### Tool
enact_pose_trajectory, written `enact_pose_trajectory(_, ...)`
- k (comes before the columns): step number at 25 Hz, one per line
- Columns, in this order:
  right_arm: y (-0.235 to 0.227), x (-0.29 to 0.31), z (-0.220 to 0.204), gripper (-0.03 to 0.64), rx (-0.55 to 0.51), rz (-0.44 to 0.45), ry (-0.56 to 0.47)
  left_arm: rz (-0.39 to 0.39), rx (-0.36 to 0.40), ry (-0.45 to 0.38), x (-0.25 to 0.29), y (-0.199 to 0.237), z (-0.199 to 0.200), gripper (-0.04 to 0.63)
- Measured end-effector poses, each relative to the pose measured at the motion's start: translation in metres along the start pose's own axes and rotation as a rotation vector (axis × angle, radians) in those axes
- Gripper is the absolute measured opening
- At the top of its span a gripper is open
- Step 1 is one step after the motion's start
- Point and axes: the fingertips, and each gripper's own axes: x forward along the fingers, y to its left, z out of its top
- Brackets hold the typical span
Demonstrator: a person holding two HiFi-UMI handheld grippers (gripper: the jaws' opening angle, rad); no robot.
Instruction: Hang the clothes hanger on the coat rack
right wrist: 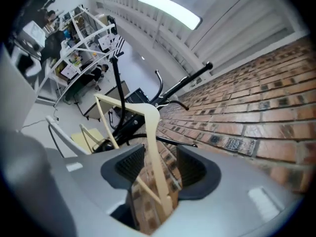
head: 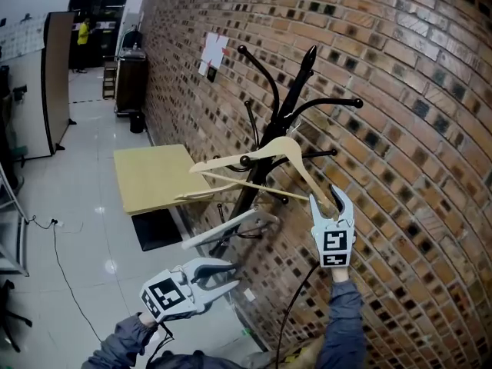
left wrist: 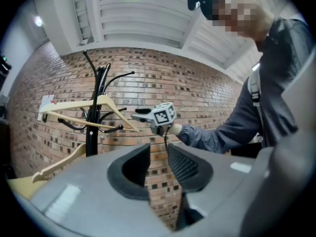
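A pale wooden clothes hanger (head: 296,160) hangs by its hook on a peg of the black coat rack (head: 288,106), which stands against the brick wall. My right gripper (head: 327,198) is at the hanger's right end. In the right gripper view the hanger's arm (right wrist: 153,147) runs between the right gripper's (right wrist: 160,164) jaws, which stand open with a gap on each side. My left gripper (head: 231,275) is lower and to the left, clear of the rack. Its jaws are a narrow gap apart with nothing in them (left wrist: 159,154). In the left gripper view the hanger (left wrist: 106,102) and rack (left wrist: 91,132) show ahead.
A second pale hanger (head: 223,233) hangs lower on the rack. A yellow tabletop (head: 154,175) and a black mat (head: 157,229) lie behind the rack on the tiled floor. A cable (head: 58,252) trails at the left. The brick wall (head: 415,129) is close on the right.
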Motion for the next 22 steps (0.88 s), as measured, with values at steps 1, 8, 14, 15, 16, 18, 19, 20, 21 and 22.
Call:
enact_pose_trajectory(1,0.01,-0.022,0.004,0.209,0.022,0.002,-0.029,0.019,-0.023,-0.005,-0.004,0.003,-0.002,0.099)
enact_pose_trajectory(8,0.137,-0.151,0.011,0.175,0.292,0.097,-0.153,0.112,-0.083,-0.015,-0.027,0.014,-0.015,0.092)
enact_pose_trajectory(14,0.221,-0.191,-0.022,0.175,0.375,0.196,0.017,0.126,-0.164,0.014,-0.029,0.004,-0.046,0.092)
enact_pose_trajectory(15,0.223,-0.192,-0.023,0.166,0.37,0.202,0.024,0.128,-0.173,0.011,-0.027,0.003,-0.047,0.092)
enact_pose_trajectory(16,0.222,-0.193,-0.023,0.156,0.37,0.205,0.027,0.126,-0.18,0.01,-0.024,0.002,-0.047,0.092)
enact_pose_trajectory(18,0.22,-0.195,-0.023,0.132,0.393,0.205,0.025,0.114,-0.173,0.011,-0.021,-0.001,-0.05,0.092)
enact_pose_trajectory(19,0.218,-0.196,-0.024,0.132,0.412,0.202,0.025,0.11,-0.175,0.011,-0.019,-0.003,-0.049,0.092)
enact_pose_trajectory(20,0.216,-0.196,-0.024,0.13,0.427,0.2,0.026,0.109,-0.181,0.011,-0.017,-0.004,-0.047,0.092)
enact_pose_trajectory(21,0.214,-0.196,-0.025,0.13,0.433,0.201,0.026,0.108,-0.186,0.011,-0.015,-0.005,-0.045,0.091)
enact_pose_trajectory(22,0.213,-0.196,-0.026,0.121,0.438,0.202,0.028,0.107,-0.188,0.01,-0.015,-0.006,-0.044,0.091)
